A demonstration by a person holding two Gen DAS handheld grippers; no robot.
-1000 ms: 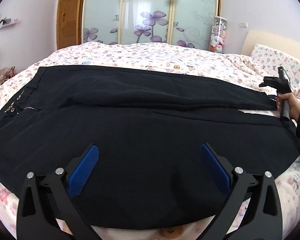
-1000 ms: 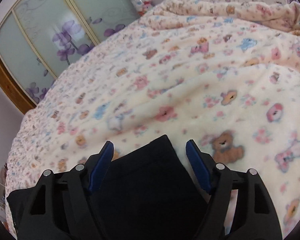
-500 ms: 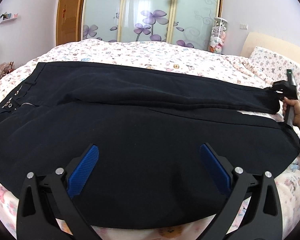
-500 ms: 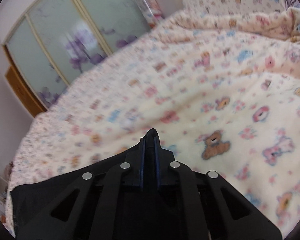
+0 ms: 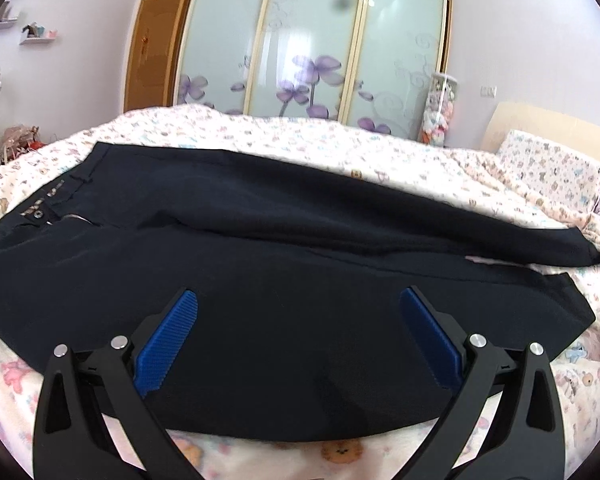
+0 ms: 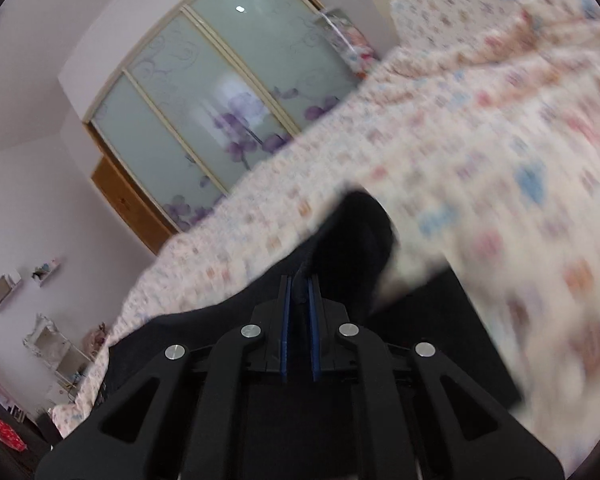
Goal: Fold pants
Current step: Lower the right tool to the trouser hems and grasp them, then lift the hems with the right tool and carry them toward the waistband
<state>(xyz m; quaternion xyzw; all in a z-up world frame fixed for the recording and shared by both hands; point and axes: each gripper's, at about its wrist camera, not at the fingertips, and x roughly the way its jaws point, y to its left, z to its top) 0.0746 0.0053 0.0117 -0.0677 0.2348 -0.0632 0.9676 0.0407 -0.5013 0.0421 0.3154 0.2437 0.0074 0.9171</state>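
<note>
Bed (image 5: 259, 136) bearing pants (image 5: 300, 248) – right gripper (image 6: 299, 280) clamping hem

The left gripper (image 5: 297, 322) is matte black plastic with two angular, triangular arms, each pierced by a long teardrop-shaped cut-out. Its fingers carry bright blue ribbed pads (image 5: 167, 342), tapered toward the tip, one at 8 o'clock and one at 4 o'clock in the left wrist view. Four round silver screws sit on the linkage, two on each arm, just behind the pads.

The right gripper (image 6: 298, 284) has the same build: black arms with triangular cut-outs and four silver screws in a shallow arc across the linkage. Its blue pads (image 6: 285, 320) show only as two thin vertical strips edged in black, at the centre of the right wrist view.
</note>
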